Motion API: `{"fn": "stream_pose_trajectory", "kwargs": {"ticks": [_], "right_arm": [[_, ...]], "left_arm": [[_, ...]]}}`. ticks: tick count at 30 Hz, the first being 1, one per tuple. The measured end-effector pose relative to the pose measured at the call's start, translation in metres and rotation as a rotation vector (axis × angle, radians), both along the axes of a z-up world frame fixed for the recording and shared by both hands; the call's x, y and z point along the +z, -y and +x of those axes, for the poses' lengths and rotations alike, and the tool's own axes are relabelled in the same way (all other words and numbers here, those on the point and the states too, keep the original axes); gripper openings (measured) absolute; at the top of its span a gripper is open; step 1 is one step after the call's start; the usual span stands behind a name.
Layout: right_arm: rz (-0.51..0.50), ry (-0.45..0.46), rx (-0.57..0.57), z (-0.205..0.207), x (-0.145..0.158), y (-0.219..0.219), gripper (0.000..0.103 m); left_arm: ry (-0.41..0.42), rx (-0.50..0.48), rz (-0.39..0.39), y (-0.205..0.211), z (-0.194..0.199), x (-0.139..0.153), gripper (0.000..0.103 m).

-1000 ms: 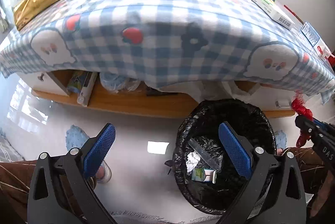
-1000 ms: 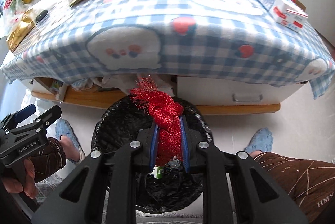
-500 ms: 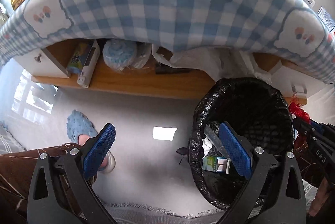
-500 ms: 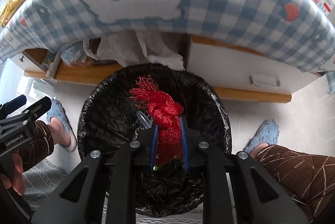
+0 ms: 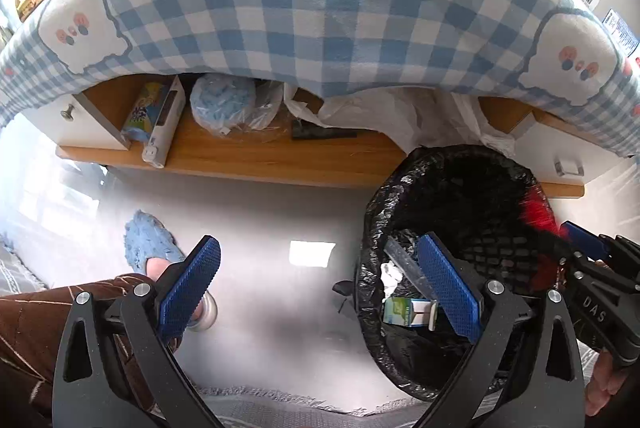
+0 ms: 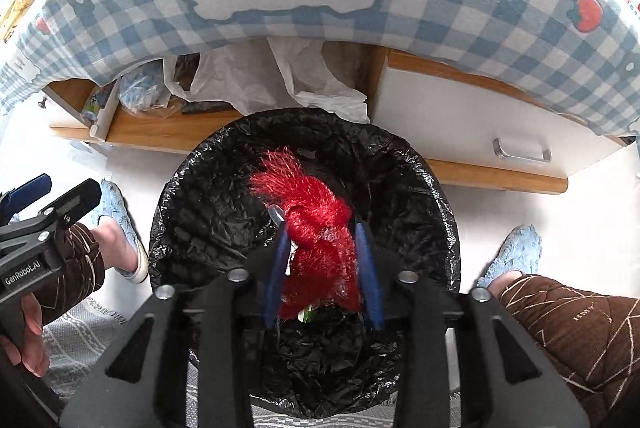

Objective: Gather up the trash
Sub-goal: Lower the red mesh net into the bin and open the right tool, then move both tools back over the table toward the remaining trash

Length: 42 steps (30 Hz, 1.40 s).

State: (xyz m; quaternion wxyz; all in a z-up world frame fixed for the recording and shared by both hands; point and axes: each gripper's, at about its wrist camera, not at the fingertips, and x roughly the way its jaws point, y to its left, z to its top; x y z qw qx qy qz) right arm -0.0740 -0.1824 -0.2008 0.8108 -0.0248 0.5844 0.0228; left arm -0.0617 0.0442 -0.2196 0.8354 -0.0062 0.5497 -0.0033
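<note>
Fingers of right gripper opening around red net over bin; left gripper wide, empty.

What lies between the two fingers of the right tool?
The red mesh bag lies between them, over the black-lined trash bin, while the right tool is opening. The right wrist view shows this.

Red mesh bag; black bin liner; blue-white checked tablecloth; brown patterned trousers.
</note>
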Motion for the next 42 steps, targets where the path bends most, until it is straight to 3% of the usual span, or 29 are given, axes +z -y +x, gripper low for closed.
{"fn": "stream_pose_trajectory", "kwargs": {"ticks": [4,7,12,22,31,42], "right_arm": [[0.003,0.027,-0.006,-0.002,0.01,0.001,0.06],[0.015,0.047,-0.01,-0.003,0.02,0.002,0.064],[0.021,0.104,-0.016,-0.004,0.044,0.003,0.074],[0.011,0.254,-0.04,-0.011,0.108,0.007,0.091],[0.012,0.357,-0.059,-0.011,0.157,0.015,0.094],[0.014,0.43,-0.094,0.01,0.192,0.028,0.095]], "left_arm": [[0.014,-0.009,-0.009,0.003,0.0,0.008,0.097],[0.03,-0.004,-0.03,0.004,0.001,0.018,0.097],[0.132,0.023,-0.093,0.002,0.0,0.059,0.097],[0.249,0.022,-0.096,-0.001,0.0,0.125,0.097],[0.306,-0.018,-0.11,0.0,0.001,0.169,0.097],[0.296,-0.037,-0.111,0.009,0.025,0.18,0.097]]}}
